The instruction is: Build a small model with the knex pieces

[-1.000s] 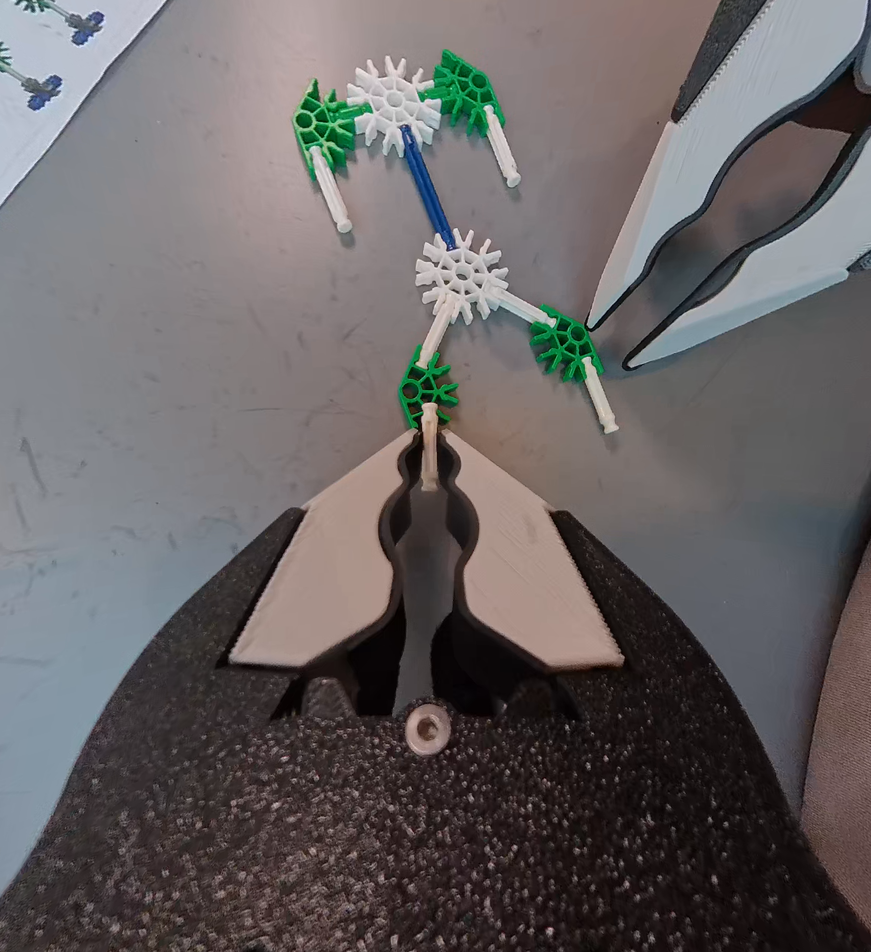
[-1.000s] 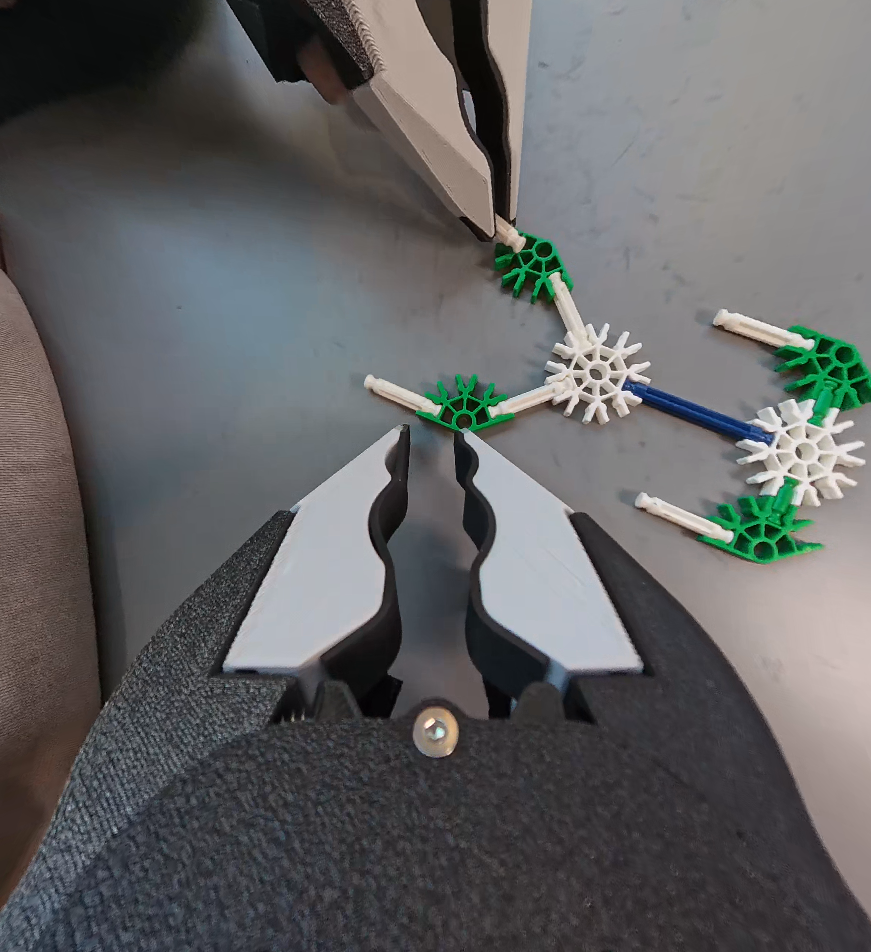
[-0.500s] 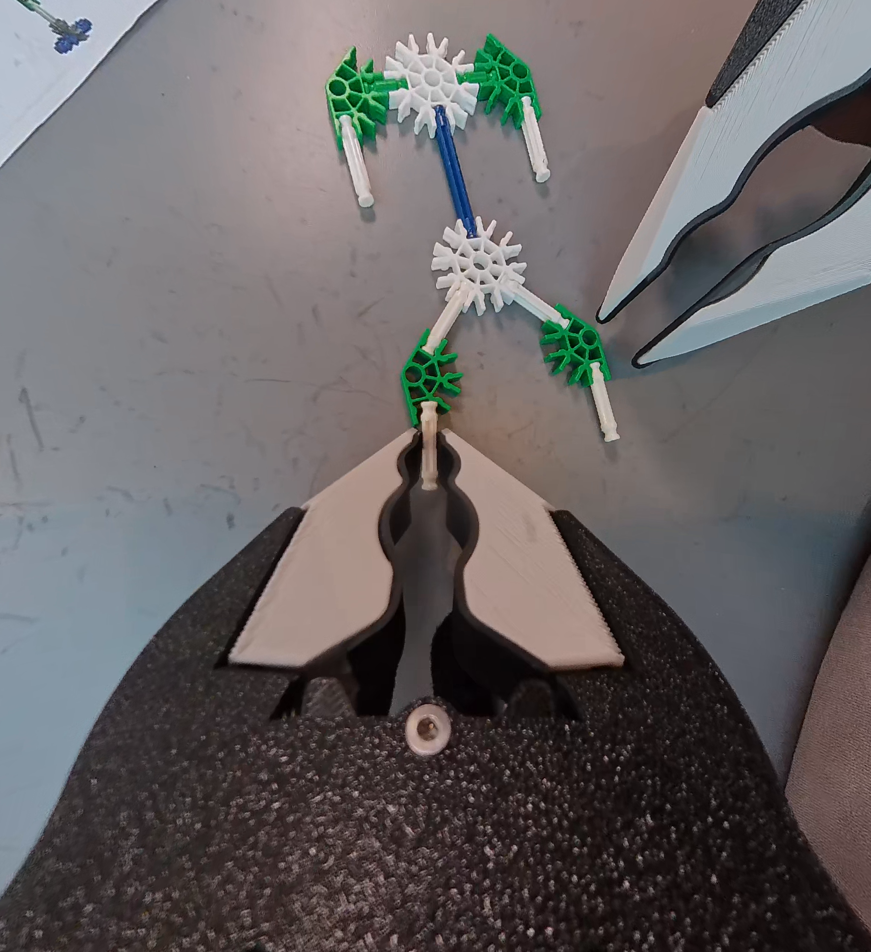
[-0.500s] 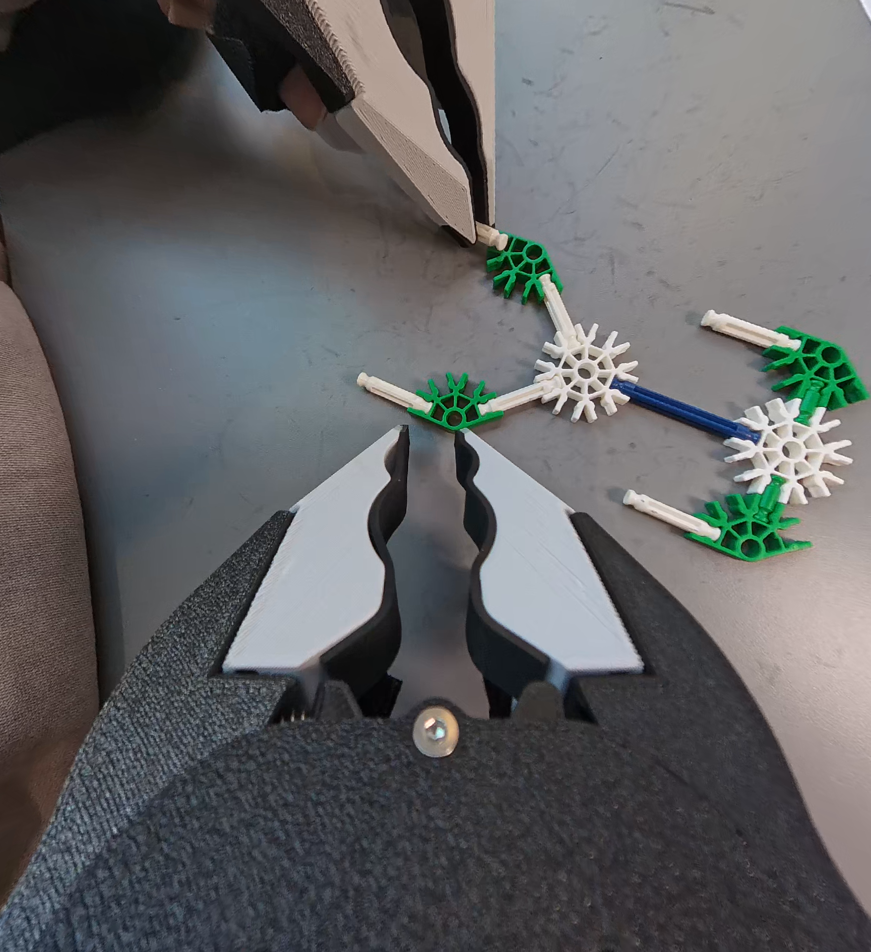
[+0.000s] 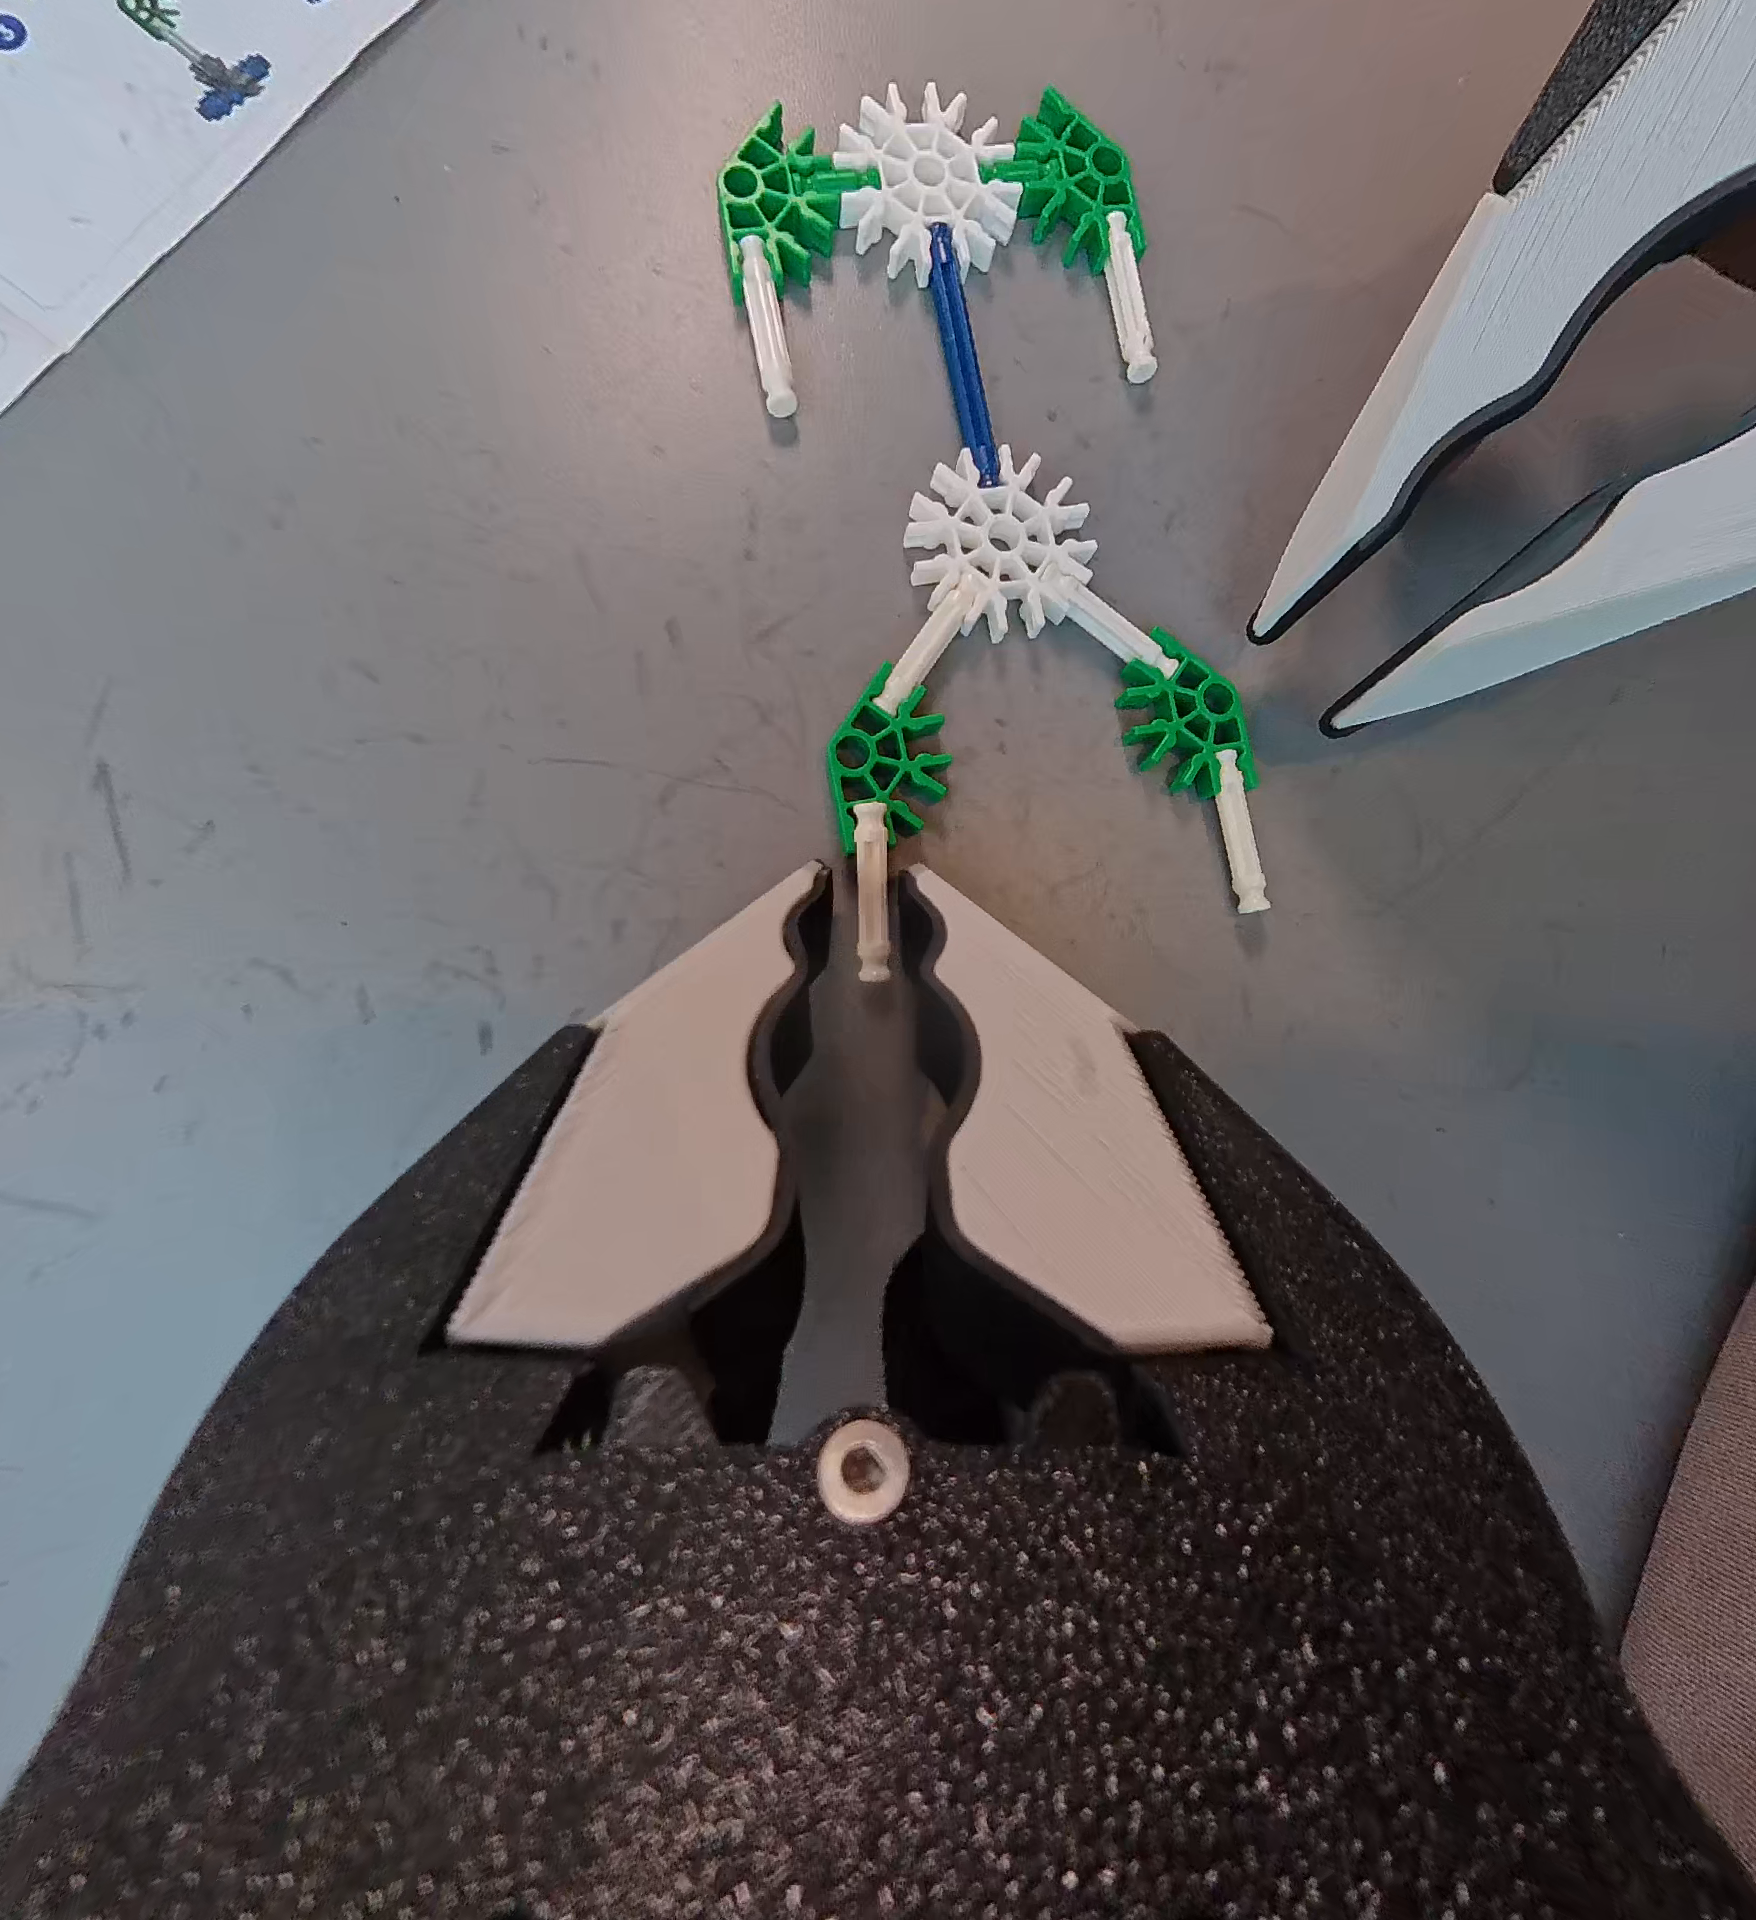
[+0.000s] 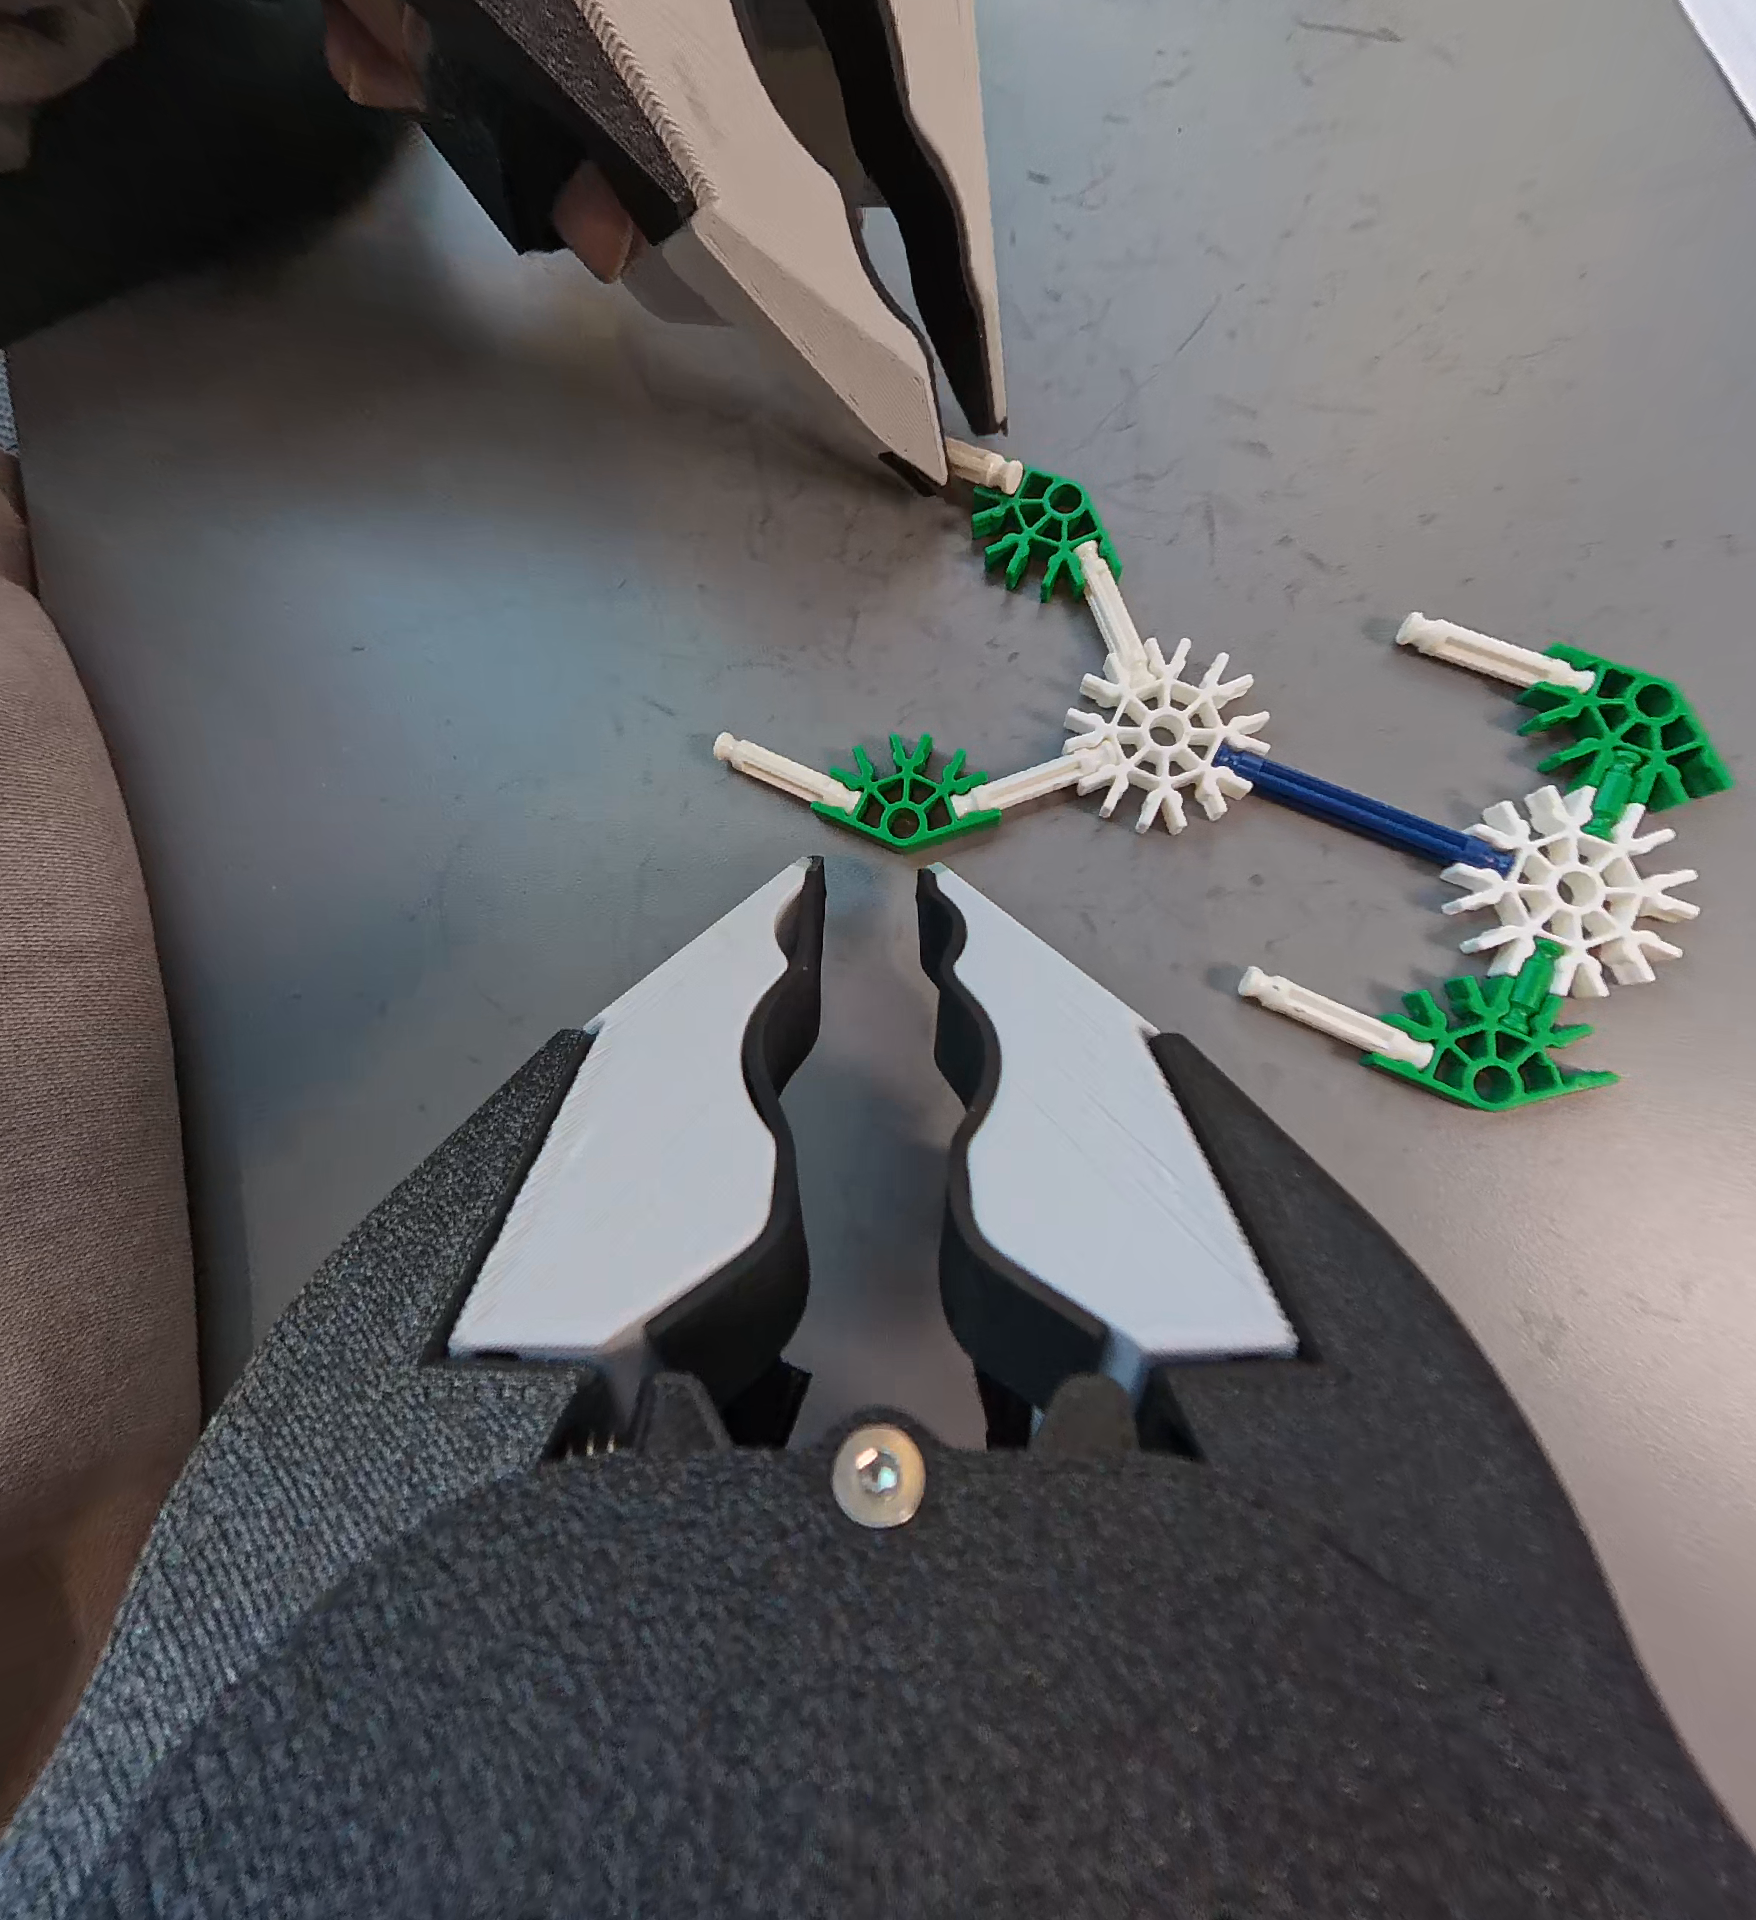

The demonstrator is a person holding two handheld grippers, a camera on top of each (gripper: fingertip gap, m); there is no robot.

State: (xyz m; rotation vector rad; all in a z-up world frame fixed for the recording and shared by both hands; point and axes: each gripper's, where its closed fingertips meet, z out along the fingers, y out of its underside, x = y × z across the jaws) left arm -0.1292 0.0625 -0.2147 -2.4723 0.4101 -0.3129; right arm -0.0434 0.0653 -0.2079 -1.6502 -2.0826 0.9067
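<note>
Moved: against the frame a second ago, the toy model (image 5: 999, 540) lies straighter in line with the left tool (image 5: 866, 871), and more of the printed sheet (image 5: 43, 187) shows in the far left corner. The right tool (image 6: 869, 868) keeps its place beside the model.
Left tool: its jaws are nearly together about the end white rod (image 5: 869, 904), which lies between the fingertips. A thin slit of desk shows on each side of the rod, so I cannot tell whether the pads press it.
Right tool: its jaws are a little apart with nothing between them. The tips hover just short of the near green connector (image 6: 905, 805) and do not touch it.
Model: it lies flat on the grey desk (image 5: 334, 623). Two white snowflake connectors are joined by a blue rod (image 5: 962, 353). The nearer one (image 5: 999, 540) sends two white rods out to two green fan connectors. One of these (image 5: 884, 764) carries the end white rod, and the other is the near green connector. The farther snowflake (image 5: 926, 182) has a green fan connector on each side, each with a white rod pointing back.
Writing: the printed sheet bears small pictures of rod-and-connector figures and a blue round mark. Its print is too small to read.
Surroundings: brown cloth (image 6: 22, 935) lies along the desk edge. Fingers (image 6: 593, 223) of a hand grip the left tool's body.
</note>
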